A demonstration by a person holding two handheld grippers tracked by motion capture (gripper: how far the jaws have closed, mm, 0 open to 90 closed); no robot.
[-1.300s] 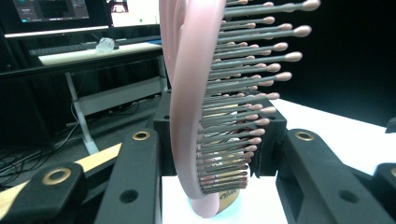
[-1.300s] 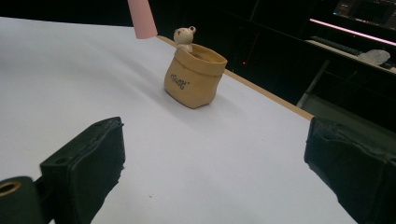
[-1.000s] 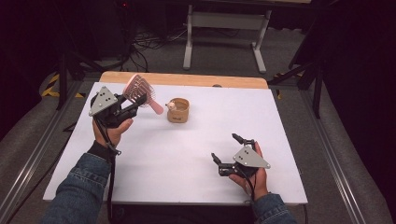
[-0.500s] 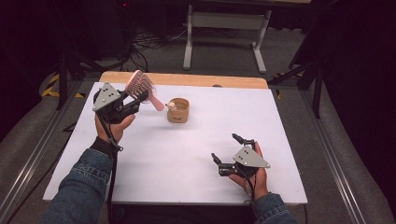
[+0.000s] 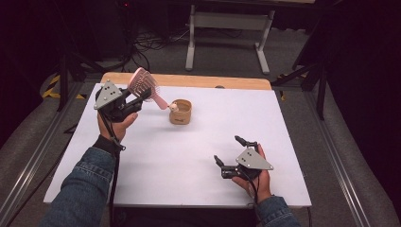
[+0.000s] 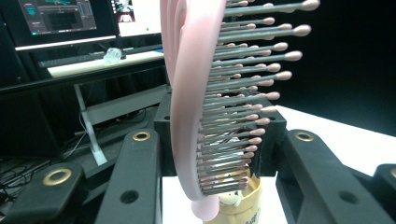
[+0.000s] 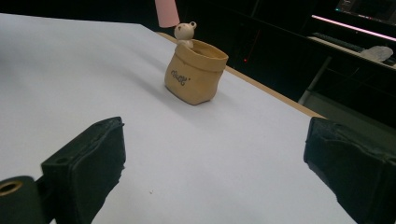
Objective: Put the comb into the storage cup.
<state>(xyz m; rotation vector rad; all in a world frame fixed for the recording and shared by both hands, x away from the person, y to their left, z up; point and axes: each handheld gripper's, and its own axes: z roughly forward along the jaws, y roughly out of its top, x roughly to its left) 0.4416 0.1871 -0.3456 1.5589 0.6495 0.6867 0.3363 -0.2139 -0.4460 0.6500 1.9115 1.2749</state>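
**Hairbrush held handle-first above the cup**

Nearest the person, the right gripper rests low on the white worktop, its jaws spread wide with nothing between them; in the right gripper view they frame bare worktop, with the cup well beyond them. This hand looks idle.

Farther out and to the left, the left gripper is raised off the worktop, jaws closed on the head of a pink hairbrush. In the left gripper view the brush stands between the jaws, bristles turned to one side, its handle pointing away and down.

Beyond that, near the middle of the far half of the worktop, stands a small tan sack-shaped cup with a little bear figure on its rim. The tip of the brush handle hangs just above the rim beside the bear, not yet inside.

My reading: the pick-up and carry are done. What is left is to lower the handle into the cup's mouth, clear of the bear, then let go. The cup is light-looking and could tip if the handle catches the rim.
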